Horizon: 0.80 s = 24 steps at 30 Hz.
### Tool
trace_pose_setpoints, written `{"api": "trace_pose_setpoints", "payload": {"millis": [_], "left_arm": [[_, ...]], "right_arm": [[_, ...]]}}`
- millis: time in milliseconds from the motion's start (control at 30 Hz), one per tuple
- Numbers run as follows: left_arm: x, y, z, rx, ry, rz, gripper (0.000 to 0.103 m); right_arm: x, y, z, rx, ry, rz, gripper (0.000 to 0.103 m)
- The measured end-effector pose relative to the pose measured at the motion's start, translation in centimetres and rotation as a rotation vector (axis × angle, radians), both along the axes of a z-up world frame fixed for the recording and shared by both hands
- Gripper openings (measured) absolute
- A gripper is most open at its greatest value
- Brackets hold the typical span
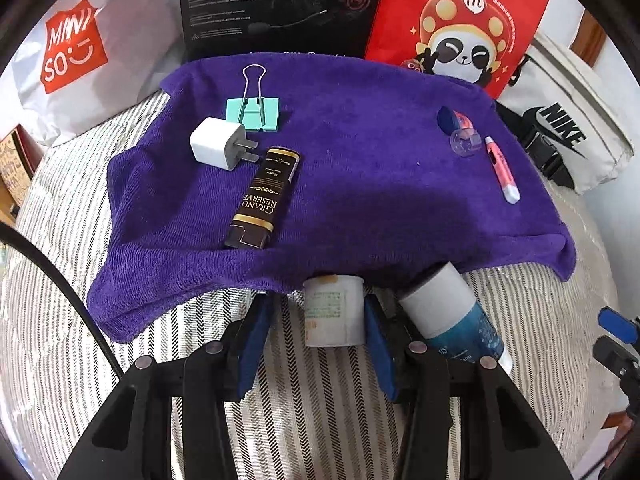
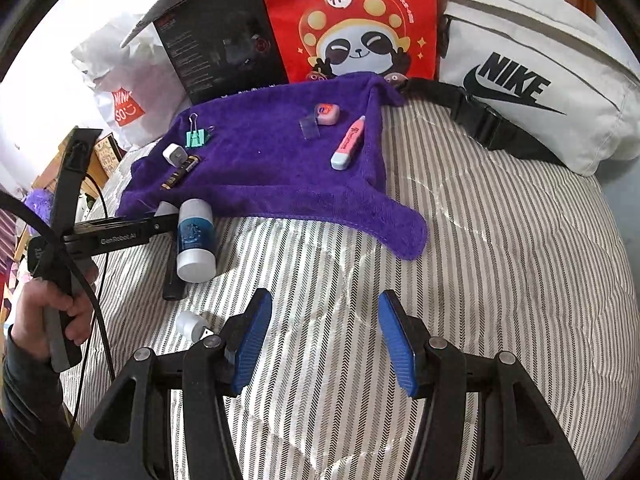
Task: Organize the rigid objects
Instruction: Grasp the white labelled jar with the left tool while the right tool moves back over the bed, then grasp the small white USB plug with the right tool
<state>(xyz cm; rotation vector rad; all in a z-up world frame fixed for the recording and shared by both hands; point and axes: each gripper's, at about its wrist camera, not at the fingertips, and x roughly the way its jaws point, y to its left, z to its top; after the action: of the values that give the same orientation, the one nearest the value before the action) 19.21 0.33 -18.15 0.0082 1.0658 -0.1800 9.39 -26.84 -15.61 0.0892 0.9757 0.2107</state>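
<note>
A purple towel (image 1: 360, 184) lies on the striped bed, also in the right wrist view (image 2: 272, 168). On it lie a mint binder clip (image 1: 253, 110), a white charger plug (image 1: 218, 143), a dark Grand Reserve bar (image 1: 262, 198), a pink highlighter (image 1: 502, 168) and a correction tape with clear cap (image 1: 460, 130). My left gripper (image 1: 316, 336) is open around a small white bottle (image 1: 334, 312) at the towel's near edge. A blue and white bottle (image 1: 456, 316) lies just right of it, also in the right wrist view (image 2: 195, 238). My right gripper (image 2: 324, 336) is open and empty over bare bedding.
Behind the towel stand a Miniso bag (image 1: 76, 52), a black box (image 1: 276, 4), a red panda bag (image 1: 460, 20) and a white Nike bag (image 1: 568, 128). A small white bottle (image 2: 192, 325) and a dark stick (image 2: 173, 276) lie on the bedding at the left of the right wrist view.
</note>
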Motion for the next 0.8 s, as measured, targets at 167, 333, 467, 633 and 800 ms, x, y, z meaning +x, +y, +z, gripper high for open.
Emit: {"api": "trace_pose_setpoints", "payload": {"millis": [167,333,467,633,800], "left_arm": [[0.3,-1.1,-0.1,0.078,-0.016,0.014,0.04],[0.1,-0.7,0.2,0.062,-0.014,-0.018,0.027],[-1.2,1.0,0.6,0.062,-0.016,-0.008,0.027],[-3.7,3.3,0.8,0.103,-0.015,0.007,0.027],[-5.8,4.6,0.5,0.114,0.003,-0.015,0.027]], "right_arm": [[0.1,0.5,-0.1,0.009,0.004,0.019,0.055],[0.1,1.0,-0.6,0.013,0.019,0.028,0.055],[0.0,1.8,-0.6,0.015,0.01,0.052,0.055],[0.3,3.3,-0.8,0.014,0.004,0.085,0.055],[0.6,4.9,-0.8,0.006,0.002,0.112,0.055]]}}
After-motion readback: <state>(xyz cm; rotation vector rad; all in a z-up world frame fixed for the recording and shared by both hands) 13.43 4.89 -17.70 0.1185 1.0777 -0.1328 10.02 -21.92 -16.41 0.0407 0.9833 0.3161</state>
